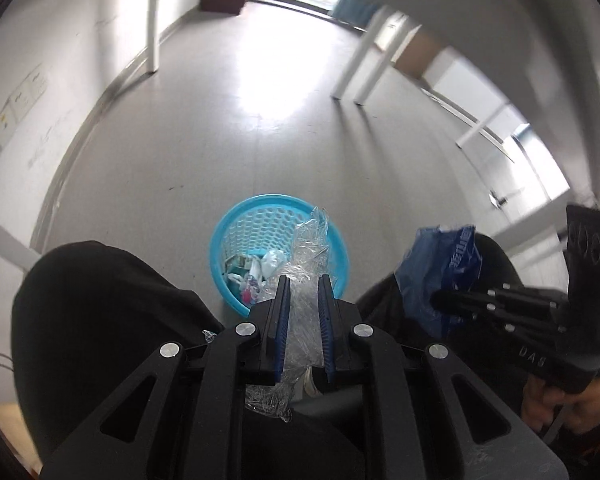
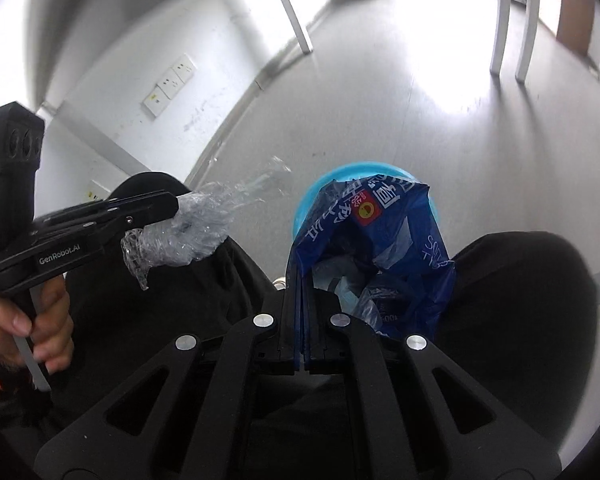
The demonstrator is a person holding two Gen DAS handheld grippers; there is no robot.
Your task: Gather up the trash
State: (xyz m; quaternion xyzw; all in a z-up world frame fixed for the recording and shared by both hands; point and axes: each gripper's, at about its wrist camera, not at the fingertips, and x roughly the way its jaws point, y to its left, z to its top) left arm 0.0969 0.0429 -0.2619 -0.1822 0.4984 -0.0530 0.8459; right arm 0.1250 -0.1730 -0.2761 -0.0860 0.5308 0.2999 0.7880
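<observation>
Behind blue bag (image 2: pixel 374 248) clamped by right hand-held gripper (image 2: pixel 305 280), half-hidden basket (image 2: pixel 434 210).

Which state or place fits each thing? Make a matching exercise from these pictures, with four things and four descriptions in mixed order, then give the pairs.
Things
1. clear plastic wrap
2. blue printed bag
3. light blue basket
4. wall sockets

Descriptions
A. stands on the floor with trash inside
B. pinched in the left hand-held gripper
C. mounted low on the white wall
D. clamped in the right hand-held gripper

Pairs: 1-B, 2-D, 3-A, 4-C
</observation>
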